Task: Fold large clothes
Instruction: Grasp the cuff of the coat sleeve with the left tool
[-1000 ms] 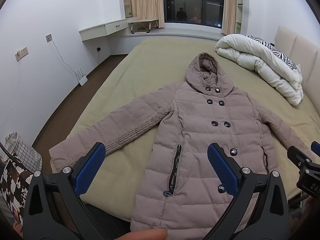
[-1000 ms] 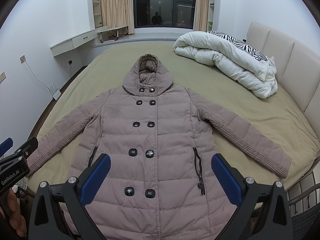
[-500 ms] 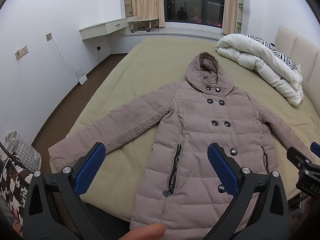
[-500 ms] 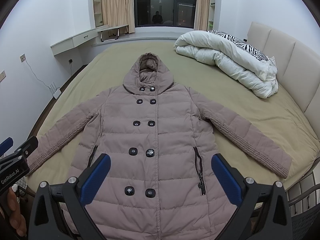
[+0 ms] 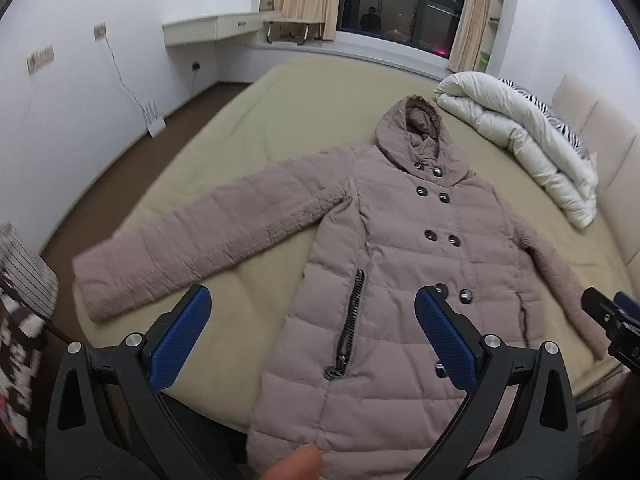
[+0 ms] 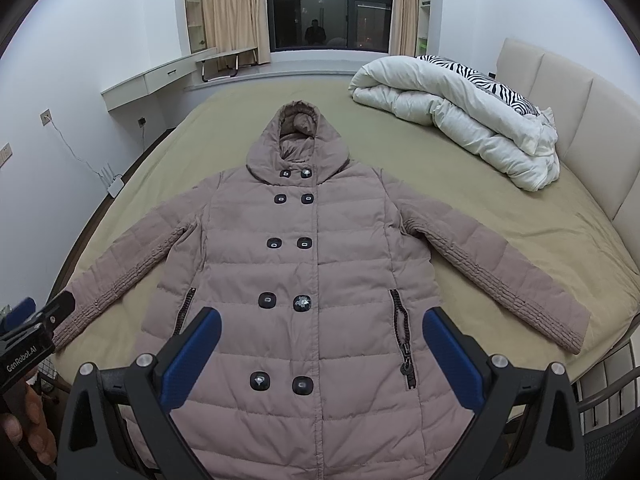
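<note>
Taupe quilted fabric is filling the middle of both views: a hooded down coat (image 6: pixel 316 280) is lying face up and buttoned on the olive-sheeted bed (image 6: pixel 520 232), hood (image 6: pixel 298 140) pointing toward the top of the frame, both sleeves spreading out to the sides. Its hem is reaching the lower edge of each picture. In the right wrist view the right gripper (image 6: pixel 322 354) is hovering over the lower front of the coat with its blue pads (image 6: pixel 190 360) standing wide apart, gripping nothing. In the left wrist view the left gripper (image 5: pixel 310 336) is hanging above the coat's zip pocket (image 5: pixel 348 320) and the sheet beside it, pads equally spread and holding nothing. Further out, a white duvet (image 6: pixel 460 120) with a zebra-print side is sitting bunched at the upper right, against the padded headboard (image 6: pixel 560 108). A dark window (image 6: pixel 328 4) with beige curtains is showing at top centre.
</note>
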Tool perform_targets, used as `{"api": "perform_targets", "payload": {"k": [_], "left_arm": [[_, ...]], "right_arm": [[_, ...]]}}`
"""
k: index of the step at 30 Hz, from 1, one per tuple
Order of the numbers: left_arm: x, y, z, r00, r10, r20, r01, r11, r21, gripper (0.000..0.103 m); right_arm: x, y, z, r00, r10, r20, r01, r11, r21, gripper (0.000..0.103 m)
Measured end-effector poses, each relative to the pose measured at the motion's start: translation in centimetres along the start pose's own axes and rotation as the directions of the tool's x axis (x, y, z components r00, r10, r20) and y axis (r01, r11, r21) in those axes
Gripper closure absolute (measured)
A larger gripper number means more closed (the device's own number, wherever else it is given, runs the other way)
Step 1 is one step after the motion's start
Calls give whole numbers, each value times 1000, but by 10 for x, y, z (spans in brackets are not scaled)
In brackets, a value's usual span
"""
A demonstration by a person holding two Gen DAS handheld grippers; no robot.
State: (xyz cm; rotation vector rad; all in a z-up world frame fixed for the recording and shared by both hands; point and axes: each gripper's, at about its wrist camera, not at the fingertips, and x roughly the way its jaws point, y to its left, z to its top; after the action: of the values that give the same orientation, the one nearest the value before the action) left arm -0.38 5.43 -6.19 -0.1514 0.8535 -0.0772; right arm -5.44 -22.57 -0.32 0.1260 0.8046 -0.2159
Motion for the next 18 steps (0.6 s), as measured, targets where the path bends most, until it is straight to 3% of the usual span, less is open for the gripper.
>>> {"api": "perform_targets", "payload": {"k": [2,4,6,9,13,18], "left_arm": [[11,30,-5,997,-70,-34,66,993,-101,0],[18,69,-14,994,-108,2,106,969,-222,0],[19,106,-25,997,-49,55,64,949,-308,0],[39,151,-30,998,-36,-61,8,916,-401,0],[56,215,-44,999,-26,29,38,779,-626,0],[102,265,-58,991,-83,100,130,566,-814,0]], "right_arm": [[11,-5,-6,1000,24,1,-24,1000,17,0],[16,-8,-10,998,56,-1,-56,998,29,0],[20,-6,-11,996,93,-3,-92,995,42,0],[28,-5,-8,988,154,-7,-153,986,65,0],[41,5,-11,973,230,-25,-227,970,90,0],[59,11,-10,950,308,-55,-299,945,135,0]]}}
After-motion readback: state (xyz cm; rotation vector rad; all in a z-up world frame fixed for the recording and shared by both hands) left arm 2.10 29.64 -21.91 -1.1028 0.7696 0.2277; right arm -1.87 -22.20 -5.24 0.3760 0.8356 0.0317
